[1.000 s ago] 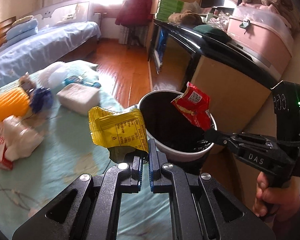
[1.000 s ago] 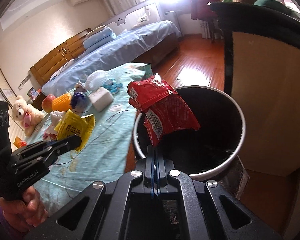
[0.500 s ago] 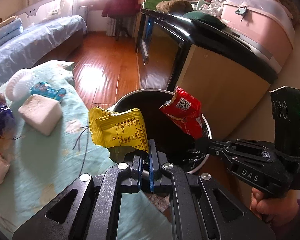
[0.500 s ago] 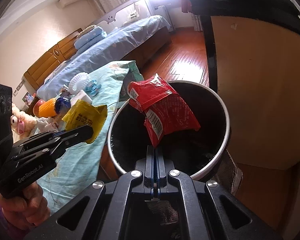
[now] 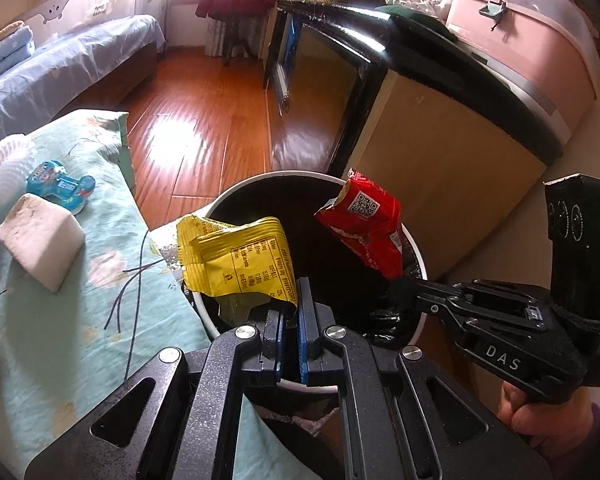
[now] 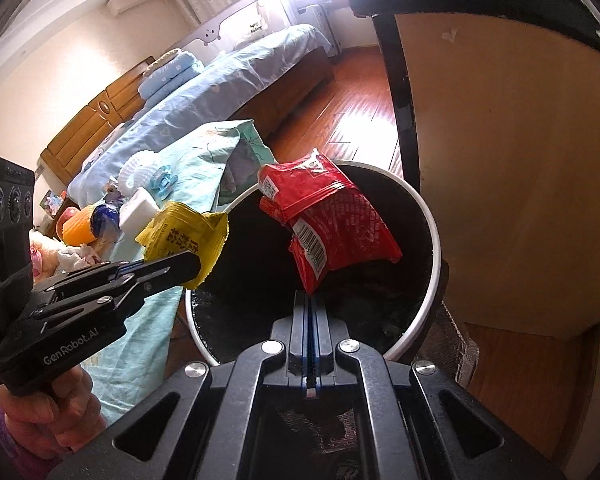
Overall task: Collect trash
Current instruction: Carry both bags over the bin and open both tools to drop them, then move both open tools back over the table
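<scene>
My left gripper (image 5: 292,304) is shut on a yellow snack wrapper (image 5: 240,260), which hangs over the near-left rim of the round white bin (image 5: 416,256) with its black liner. In the right wrist view the same left gripper (image 6: 192,266) pinches the yellow wrapper (image 6: 184,232) at the bin's left rim (image 6: 434,240). My right gripper (image 6: 310,300) is shut on a crumpled red wrapper (image 6: 332,220), held over the bin's dark opening. From the left wrist view the right gripper (image 5: 398,284) holds the red wrapper (image 5: 364,216) above the bin's right side.
A table with a teal cloth (image 5: 60,320) stands left of the bin, bearing a white sponge block (image 5: 40,240), a blue wrapper (image 5: 60,184) and an orange ball (image 6: 78,226). A tan cabinet (image 5: 440,168) stands close behind the bin. Wooden floor and a bed lie beyond.
Both grippers have moved with their wrappers from the table side toward the bin; the yellow wrapper went from over the cloth to over the bin's rim, the red wrapper sits deeper over the opening.
</scene>
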{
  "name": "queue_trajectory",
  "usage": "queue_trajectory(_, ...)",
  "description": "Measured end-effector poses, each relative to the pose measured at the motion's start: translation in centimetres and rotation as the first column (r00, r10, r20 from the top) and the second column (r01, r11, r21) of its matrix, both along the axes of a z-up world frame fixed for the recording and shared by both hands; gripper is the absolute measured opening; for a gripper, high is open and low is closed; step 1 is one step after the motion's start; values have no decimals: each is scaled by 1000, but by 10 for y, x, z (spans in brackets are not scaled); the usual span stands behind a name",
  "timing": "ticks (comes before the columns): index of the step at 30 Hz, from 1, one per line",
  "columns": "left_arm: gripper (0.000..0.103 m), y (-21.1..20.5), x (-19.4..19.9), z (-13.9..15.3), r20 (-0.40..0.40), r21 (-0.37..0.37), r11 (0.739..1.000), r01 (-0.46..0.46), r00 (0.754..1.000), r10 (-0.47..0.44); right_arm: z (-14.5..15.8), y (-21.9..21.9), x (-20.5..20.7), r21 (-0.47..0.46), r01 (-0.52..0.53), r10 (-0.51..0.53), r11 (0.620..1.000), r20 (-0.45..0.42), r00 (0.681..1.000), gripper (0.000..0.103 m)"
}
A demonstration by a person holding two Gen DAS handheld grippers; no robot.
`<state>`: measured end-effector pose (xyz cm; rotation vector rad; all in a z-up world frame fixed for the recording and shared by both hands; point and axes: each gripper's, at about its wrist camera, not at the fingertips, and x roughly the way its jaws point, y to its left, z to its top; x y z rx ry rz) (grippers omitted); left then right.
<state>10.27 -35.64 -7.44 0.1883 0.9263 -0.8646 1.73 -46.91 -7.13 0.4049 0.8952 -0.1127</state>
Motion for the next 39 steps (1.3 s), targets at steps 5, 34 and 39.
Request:
queue_trajectory(5, 5, -5, 3, -2, -11, 6, 1000, 7, 1000, -7, -1, -4, 2, -1, 5, -5, 1000, -8, 1000, 1)
queue_trajectory(34, 79, 187, -31, 15, 179, -54, 868, -493, 851, 494, 18, 67, 9, 20, -69, 67, 997, 88, 994, 83)
queue_trajectory(39, 79, 224, -31, 7, 220, 14, 821, -570, 803, 554, 18, 102, 21, 3, -140, 139, 990, 95, 986, 83)
